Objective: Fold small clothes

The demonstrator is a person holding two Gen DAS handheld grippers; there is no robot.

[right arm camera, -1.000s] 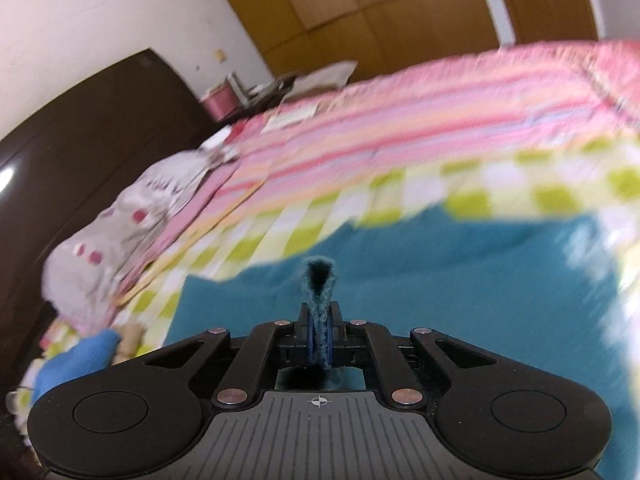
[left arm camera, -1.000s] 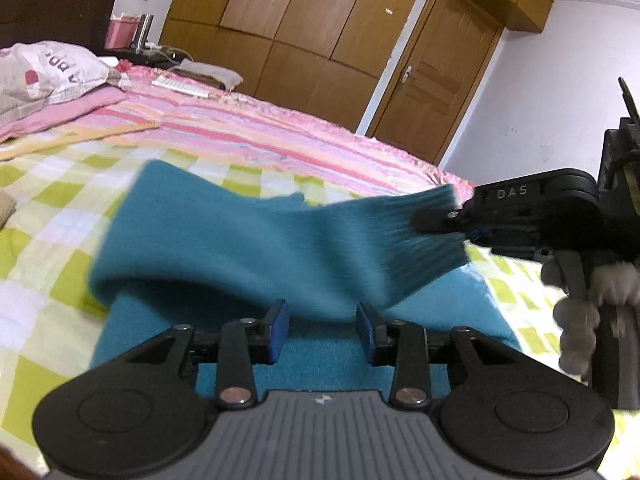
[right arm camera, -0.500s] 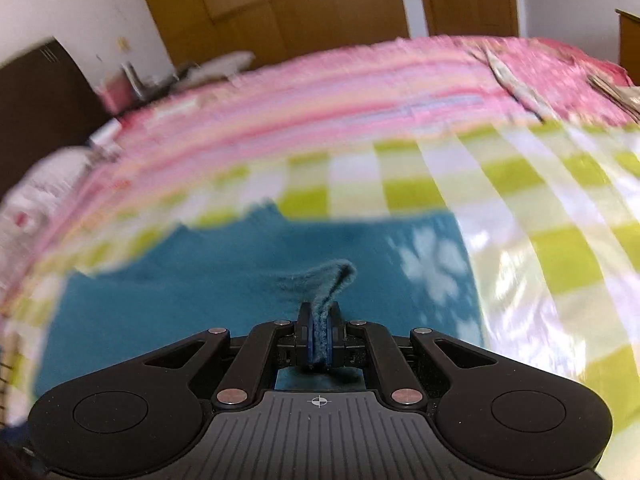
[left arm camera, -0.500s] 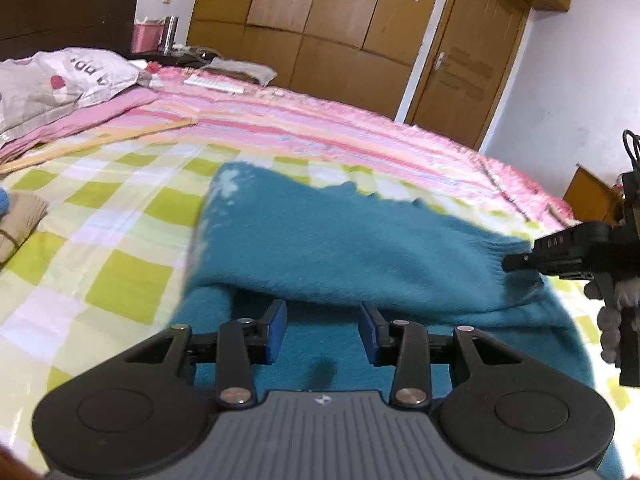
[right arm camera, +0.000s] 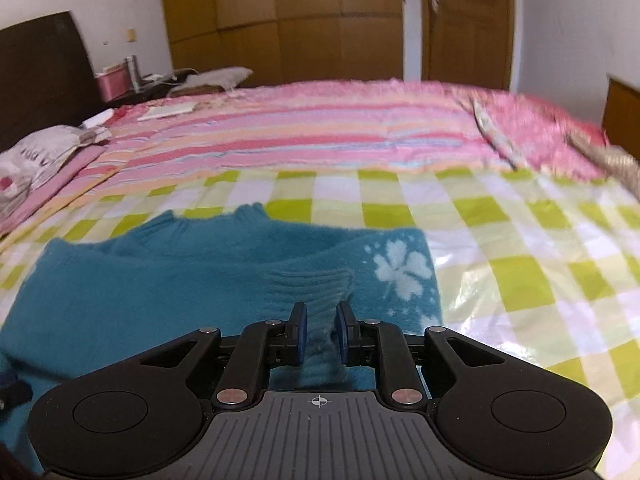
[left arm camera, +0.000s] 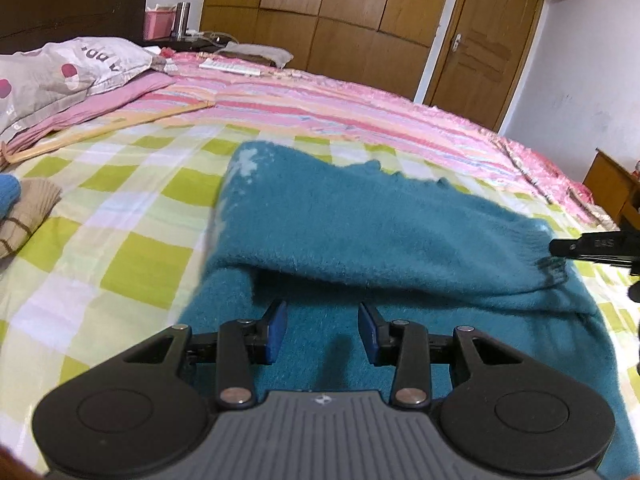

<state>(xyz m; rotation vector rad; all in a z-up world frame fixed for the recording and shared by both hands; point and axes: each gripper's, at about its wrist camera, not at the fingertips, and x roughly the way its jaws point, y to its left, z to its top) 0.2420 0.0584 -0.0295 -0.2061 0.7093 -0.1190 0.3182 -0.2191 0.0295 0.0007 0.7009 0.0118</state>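
Note:
A teal sweater (left arm camera: 400,344) lies flat on the green-checked sheet (left arm camera: 132,280), and one sleeve (left arm camera: 360,232) is folded across its body. My left gripper (left arm camera: 322,312) hovers open just above the body near the sleeve's fold, with nothing between its fingers. In the right wrist view the sleeve's ribbed cuff (right arm camera: 316,280) lies on the sweater (right arm camera: 140,280) beside a white clover pattern (right arm camera: 400,268). The right gripper (right arm camera: 320,314) has its jaws opening, and the cuff sits loosely between them with the pads off it. A right fingertip (left arm camera: 592,245) shows at the left wrist view's right edge.
A pink striped quilt (left arm camera: 320,104) covers the far half of the bed. A grey pillow (left arm camera: 60,68) and folded beige and blue clothes (left arm camera: 24,208) lie at the left. Beyond stand a wardrobe (left arm camera: 340,20), a door (left arm camera: 480,48) and a wooden cabinet (left arm camera: 612,184).
The right gripper carried the sleeve across the sweater, lowered it onto the body, and its jaws parted from the cuff. The left gripper stayed open and tilted down a little.

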